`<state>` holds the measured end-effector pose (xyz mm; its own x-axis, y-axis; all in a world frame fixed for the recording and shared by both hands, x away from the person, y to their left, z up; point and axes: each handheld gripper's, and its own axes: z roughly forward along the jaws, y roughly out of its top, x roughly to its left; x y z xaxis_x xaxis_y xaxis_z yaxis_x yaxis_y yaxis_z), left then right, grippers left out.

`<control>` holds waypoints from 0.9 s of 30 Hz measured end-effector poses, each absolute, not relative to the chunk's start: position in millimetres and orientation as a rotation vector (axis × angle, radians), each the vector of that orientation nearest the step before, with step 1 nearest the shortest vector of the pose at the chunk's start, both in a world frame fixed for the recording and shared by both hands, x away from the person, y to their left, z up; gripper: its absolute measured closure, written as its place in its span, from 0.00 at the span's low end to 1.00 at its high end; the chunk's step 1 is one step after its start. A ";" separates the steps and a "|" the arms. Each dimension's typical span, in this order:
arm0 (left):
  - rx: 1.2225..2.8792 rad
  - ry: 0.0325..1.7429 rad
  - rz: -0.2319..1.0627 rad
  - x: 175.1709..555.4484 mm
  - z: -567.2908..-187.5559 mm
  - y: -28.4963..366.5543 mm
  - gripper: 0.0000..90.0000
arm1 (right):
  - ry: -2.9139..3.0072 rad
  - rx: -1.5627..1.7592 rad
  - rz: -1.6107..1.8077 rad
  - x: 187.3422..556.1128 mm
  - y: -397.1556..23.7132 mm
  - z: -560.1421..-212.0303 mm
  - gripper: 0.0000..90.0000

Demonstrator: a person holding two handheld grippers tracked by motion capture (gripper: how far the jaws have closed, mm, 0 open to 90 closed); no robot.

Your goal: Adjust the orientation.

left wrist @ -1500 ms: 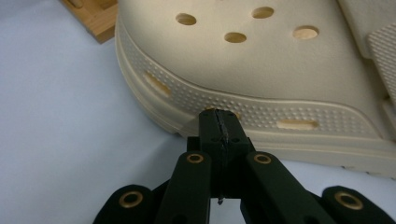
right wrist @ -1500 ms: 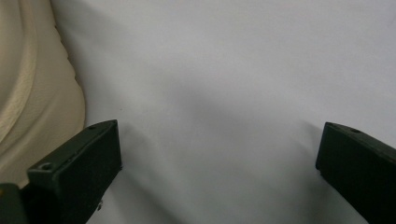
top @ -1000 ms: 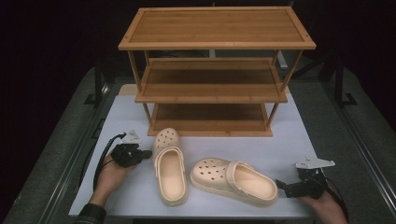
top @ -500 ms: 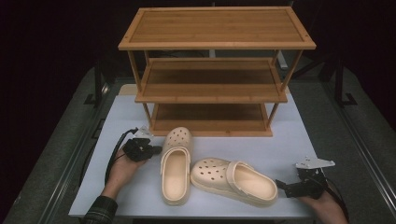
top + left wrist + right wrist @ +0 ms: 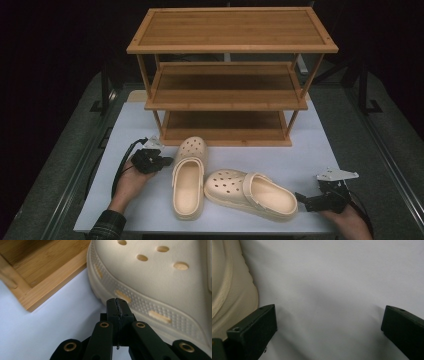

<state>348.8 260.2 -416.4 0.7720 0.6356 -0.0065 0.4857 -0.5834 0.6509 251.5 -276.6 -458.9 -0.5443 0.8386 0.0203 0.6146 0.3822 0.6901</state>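
Dark room around a white tabletop [image 5: 320, 150], grey carpeted borders either side.

Three-tier bamboo shoe rack [image 5: 227, 75] stands at the 12 o'clock end of the tabletop, all three shelves bare. In the left gripper view a corner of its bottom shelf [image 5: 37, 270] sits at 10 o'clock.

Two beige perforated clogs lie in front of the rack, toward 6 o'clock. Left clog [image 5: 189, 176] lies lengthwise, toe at 12 o'clock just short of the rack's bottom shelf, opening up. Right clog [image 5: 250, 194] lies crosswise, toe at 9 o'clock touching or almost touching the left clog's side, heel at 3 o'clock, strap across the opening.

Left hand-held gripper [image 5: 159, 161] is at 9 o'clock of the left clog, level with the toe end, tips pointing at its sidewall. Jaws together with nothing between them; the left gripper view [image 5: 117, 307] shows the pads pressed flat on each other, tips right at the clog's dotted sole rim [image 5: 155, 290]. Actual contact: cannot tell.

Right hand-held gripper [image 5: 306, 199] is at 3 o'clock of the right clog, low on the tabletop, pointing at its heel. Jaws wide apart in the right gripper view [image 5: 329, 325], bare tabletop between them, clog heel [image 5: 229, 290] just beyond the left-side jaw, not touched.
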 end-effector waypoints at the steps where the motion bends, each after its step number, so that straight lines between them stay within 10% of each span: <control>1: 2.302 0.835 0.302 347.4 -415.0 262.4 1.00 | 2.314 1.268 0.941 251.5 -276.7 -458.9 0.00; 27: 2.270 0.926 0.370 279.7 -416.5 316.2 0.33 | 2.316 1.268 0.938 251.7 -276.7 -458.6 0.00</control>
<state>279.7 316.2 -416.5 0.7105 0.7036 0.0151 0.5201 -0.5393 0.6623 251.7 -276.7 -458.6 -0.5451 0.8381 0.0192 0.6153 0.3845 0.6882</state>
